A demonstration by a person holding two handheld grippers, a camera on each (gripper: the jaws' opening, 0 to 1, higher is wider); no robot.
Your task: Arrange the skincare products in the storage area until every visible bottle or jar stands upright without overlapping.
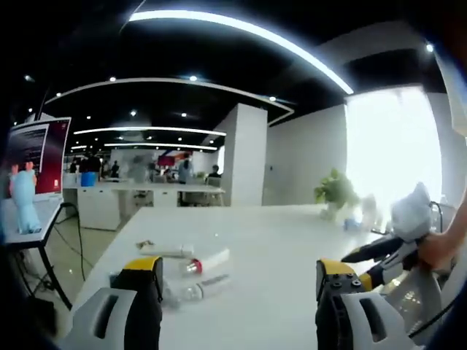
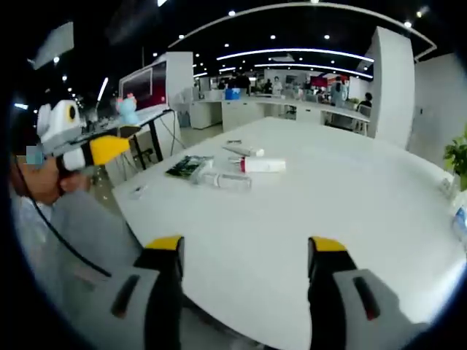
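Both grippers' fingers [image 1: 149,273] gape apart (seemingly empty), held level.

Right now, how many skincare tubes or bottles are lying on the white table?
3, all lying down near one table edge: a thin white tube farthest, a white tube with red cap in the middle, a clear bottle nearest. A dark flat packet beside them may hide more.

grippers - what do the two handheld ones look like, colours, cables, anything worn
Both are the same build. The left gripper and right gripper each have two chunky light-grey jaws with dark slots and black inner faces, capped with yellow tips. Seen from the other side, each body is white with black parts and a yellow tip, and a thin black cable trails from it. The person wears a grey sleeve.
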